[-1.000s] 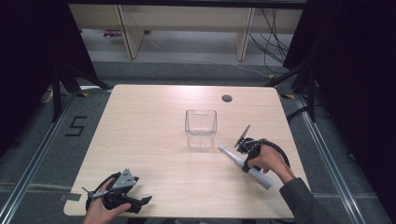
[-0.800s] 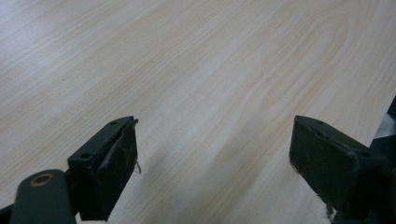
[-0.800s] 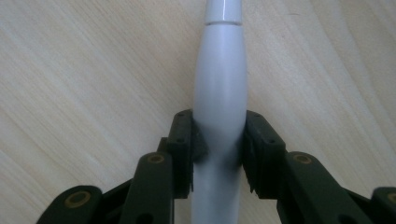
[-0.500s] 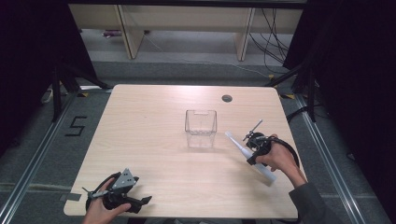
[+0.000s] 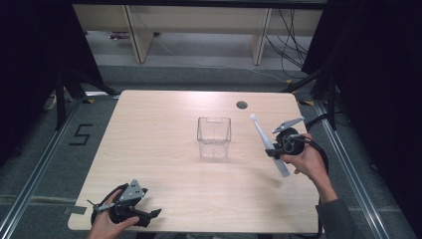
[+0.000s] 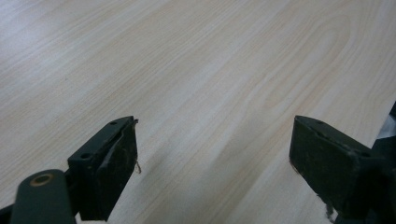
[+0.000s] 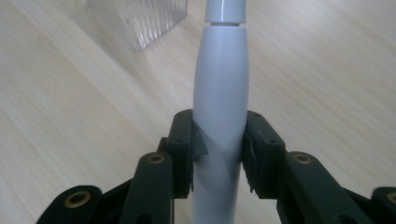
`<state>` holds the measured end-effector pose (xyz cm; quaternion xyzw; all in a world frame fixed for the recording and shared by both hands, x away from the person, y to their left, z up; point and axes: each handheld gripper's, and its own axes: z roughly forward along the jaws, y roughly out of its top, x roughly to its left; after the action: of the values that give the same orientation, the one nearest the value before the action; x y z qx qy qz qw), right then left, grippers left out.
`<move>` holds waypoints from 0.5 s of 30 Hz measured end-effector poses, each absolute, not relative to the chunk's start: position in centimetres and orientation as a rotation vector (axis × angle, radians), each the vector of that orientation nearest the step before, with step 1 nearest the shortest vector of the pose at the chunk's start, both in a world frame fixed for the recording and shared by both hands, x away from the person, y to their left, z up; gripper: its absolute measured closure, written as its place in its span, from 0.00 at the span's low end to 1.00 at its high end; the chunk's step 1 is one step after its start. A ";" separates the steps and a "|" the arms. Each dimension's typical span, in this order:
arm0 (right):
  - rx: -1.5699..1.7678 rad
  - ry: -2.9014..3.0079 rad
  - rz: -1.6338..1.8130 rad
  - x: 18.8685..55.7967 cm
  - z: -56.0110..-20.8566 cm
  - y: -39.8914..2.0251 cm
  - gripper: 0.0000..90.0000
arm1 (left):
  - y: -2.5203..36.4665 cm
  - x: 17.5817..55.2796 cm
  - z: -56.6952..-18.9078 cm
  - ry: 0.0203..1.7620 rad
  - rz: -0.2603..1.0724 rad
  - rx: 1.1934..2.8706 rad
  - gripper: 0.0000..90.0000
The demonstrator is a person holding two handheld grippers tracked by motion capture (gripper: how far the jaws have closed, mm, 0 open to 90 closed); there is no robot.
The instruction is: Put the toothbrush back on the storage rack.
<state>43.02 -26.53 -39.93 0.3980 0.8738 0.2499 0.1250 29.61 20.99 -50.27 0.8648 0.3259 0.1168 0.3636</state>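
Observation:
A clear square plastic container [image 5: 214, 136] stands empty in the middle of the table. To its right my right gripper [image 5: 276, 149] hangs above the table, shut on a pale grey electric toothbrush [image 5: 267, 143] that tilts with its slim head up and to the left. In the right gripper view both pads clamp the toothbrush handle [image 7: 219, 107], and the container corner [image 7: 140, 21] lies beyond it. My left gripper [image 5: 149, 215] rests near the table's front left edge, jaws wide apart over bare wood [image 6: 210, 93], holding nothing.
The light wooden table [image 5: 164, 119] has a round cable hole [image 5: 242, 105] at the back right. Black metal frame legs and dark curtains flank both sides. Wooden shelving and cables lie on the floor behind the table.
My right gripper has risen and moved right and away with the toothbrush, which now stands steeper with its head higher. The left gripper has stayed put.

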 end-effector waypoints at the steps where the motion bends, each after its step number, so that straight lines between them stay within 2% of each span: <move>1: 1.129 2.539 0.743 43.1 -39.8 -26.6 0.74 | 21.0 29.6 -50.2 0.840 0.302 2.225 0.17; 15: 1.067 2.340 1.028 44.0 -38.7 -25.9 0.74 | 20.8 29.7 -50.4 0.830 0.288 2.212 0.17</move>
<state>44.01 -25.88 -38.70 0.3784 0.8304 0.3649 0.1847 29.70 20.77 -50.38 0.8627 0.3237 0.1125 0.3718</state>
